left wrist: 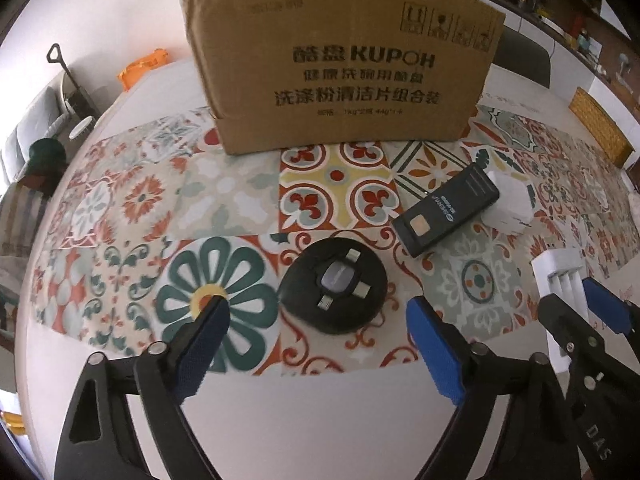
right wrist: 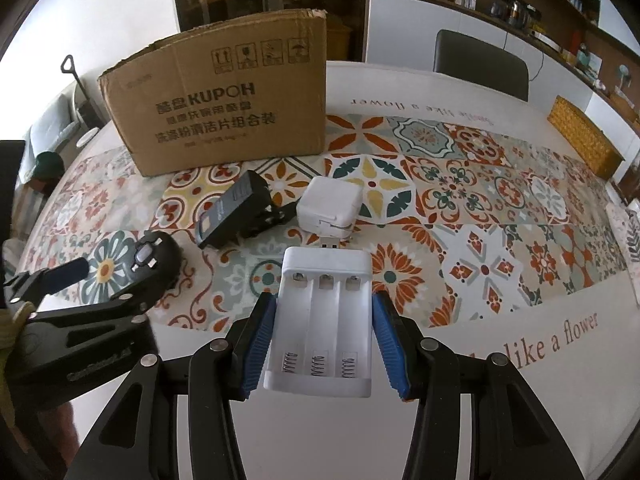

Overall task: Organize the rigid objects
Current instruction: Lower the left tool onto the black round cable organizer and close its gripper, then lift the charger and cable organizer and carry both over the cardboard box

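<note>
A round black cable reel [left wrist: 334, 285] lies on the patterned mat between the fingers of my open left gripper [left wrist: 316, 316], just ahead of the tips; it also shows in the right wrist view [right wrist: 154, 264]. A white battery charger [right wrist: 322, 320] lies between the blue pads of my open right gripper [right wrist: 324, 312], with small gaps each side; it also shows in the left wrist view [left wrist: 560, 280]. A black charger [left wrist: 446, 208] [right wrist: 234, 208] and a white adapter cube [left wrist: 508, 200] [right wrist: 330, 206] lie beyond. A KUPOH cardboard box [left wrist: 340, 68] [right wrist: 224, 108] stands behind.
The table [right wrist: 500, 420] has a tiled-pattern mat [left wrist: 140, 200]. A wicker basket [right wrist: 584, 136] sits at the far right edge. A dark chair [right wrist: 480, 64] stands behind the table. My left gripper [right wrist: 68, 280] shows at the right wrist view's left.
</note>
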Action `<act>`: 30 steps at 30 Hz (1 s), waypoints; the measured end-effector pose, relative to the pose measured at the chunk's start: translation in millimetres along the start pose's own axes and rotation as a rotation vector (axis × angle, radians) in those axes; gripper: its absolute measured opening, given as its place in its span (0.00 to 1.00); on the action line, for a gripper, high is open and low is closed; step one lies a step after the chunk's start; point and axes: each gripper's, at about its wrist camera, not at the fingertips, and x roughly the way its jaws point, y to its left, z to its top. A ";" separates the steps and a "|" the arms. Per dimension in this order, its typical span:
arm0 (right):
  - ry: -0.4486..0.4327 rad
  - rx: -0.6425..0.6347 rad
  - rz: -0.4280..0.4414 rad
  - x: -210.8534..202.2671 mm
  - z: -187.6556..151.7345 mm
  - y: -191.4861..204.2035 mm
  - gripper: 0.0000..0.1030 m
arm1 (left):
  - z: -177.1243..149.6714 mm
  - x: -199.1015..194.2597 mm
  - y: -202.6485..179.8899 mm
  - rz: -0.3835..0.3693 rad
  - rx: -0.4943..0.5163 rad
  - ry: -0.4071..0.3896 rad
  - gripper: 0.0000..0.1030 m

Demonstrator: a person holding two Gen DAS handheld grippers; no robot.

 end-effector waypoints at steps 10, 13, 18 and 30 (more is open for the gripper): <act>0.020 0.009 0.004 16.1 5.7 -6.6 0.48 | 6.4 24.9 -5.2 0.003 0.006 0.004 0.76; 0.020 0.014 0.004 17.4 6.4 -7.4 0.48 | 7.6 25.6 -6.6 -0.004 0.012 -0.011 0.62; 0.021 0.015 0.004 18.4 6.3 -7.0 0.48 | 5.9 22.9 -7.3 -0.017 0.015 -0.042 0.59; 0.002 0.008 0.014 13.3 1.4 0.5 0.48 | -10.4 -3.9 -2.1 -0.026 0.022 -0.080 0.59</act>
